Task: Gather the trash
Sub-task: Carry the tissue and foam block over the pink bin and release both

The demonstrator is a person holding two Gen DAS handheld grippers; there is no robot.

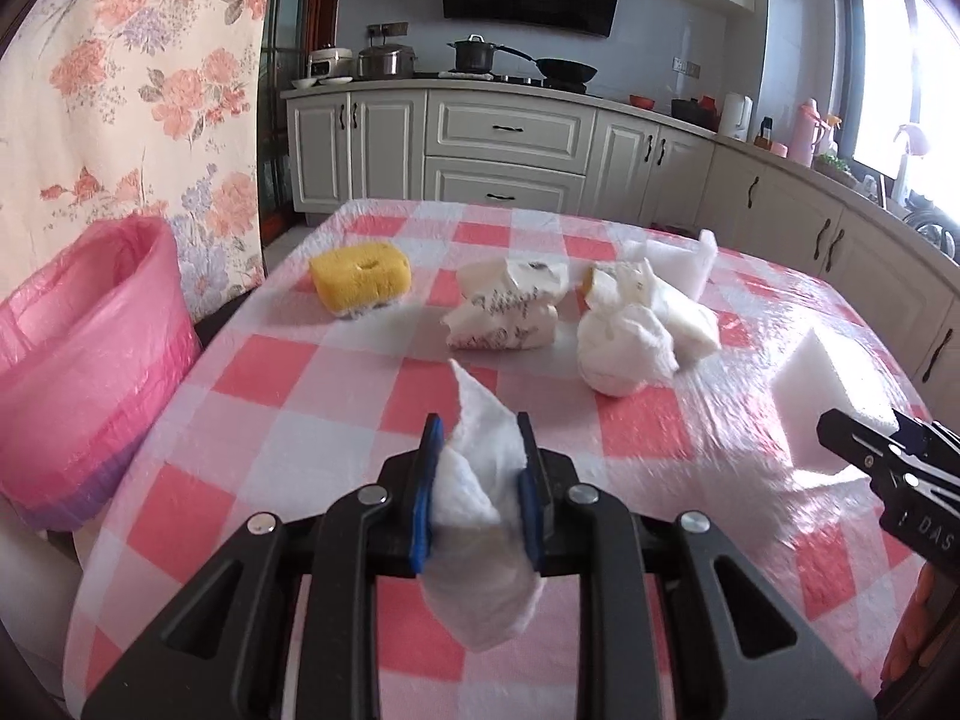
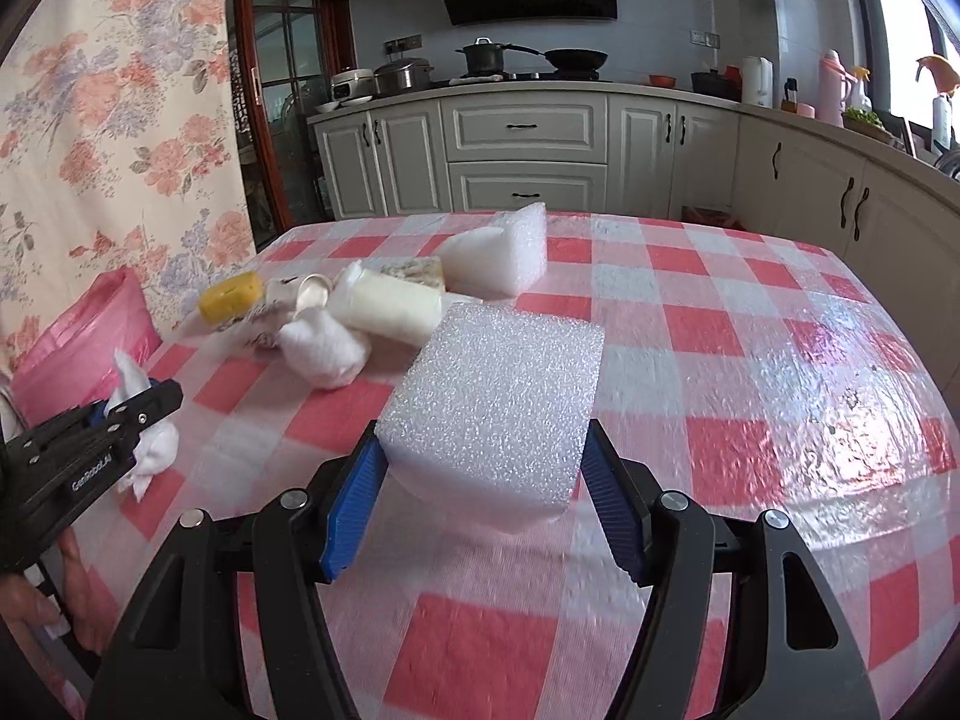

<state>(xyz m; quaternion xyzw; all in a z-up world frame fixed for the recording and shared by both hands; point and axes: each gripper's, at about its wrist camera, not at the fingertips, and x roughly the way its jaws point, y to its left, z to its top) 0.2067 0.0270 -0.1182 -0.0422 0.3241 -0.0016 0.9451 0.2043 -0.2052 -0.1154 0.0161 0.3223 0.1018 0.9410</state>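
My left gripper [image 1: 480,426] is shut on a crumpled white tissue [image 1: 474,516], held a little above the checked tablecloth [image 1: 288,420]. In the right wrist view the left gripper [image 2: 150,402] shows at the left with the tissue [image 2: 153,444] hanging from it. My right gripper [image 2: 483,450] is shut on a white foam block [image 2: 498,396], blue pads pressed on its two sides. The right gripper [image 1: 888,450] and its block [image 1: 828,390] also show at the right edge of the left wrist view. A bin lined with a pink bag [image 1: 78,348] stands left of the table.
Further back on the table lie a yellow sponge [image 1: 360,279], a crumpled printed wrapper [image 1: 510,312], a white wad [image 1: 624,348] and another foam piece [image 2: 504,252]. A floral curtain [image 1: 120,90] hangs behind the bin. Kitchen cabinets [image 1: 504,138] line the far wall.
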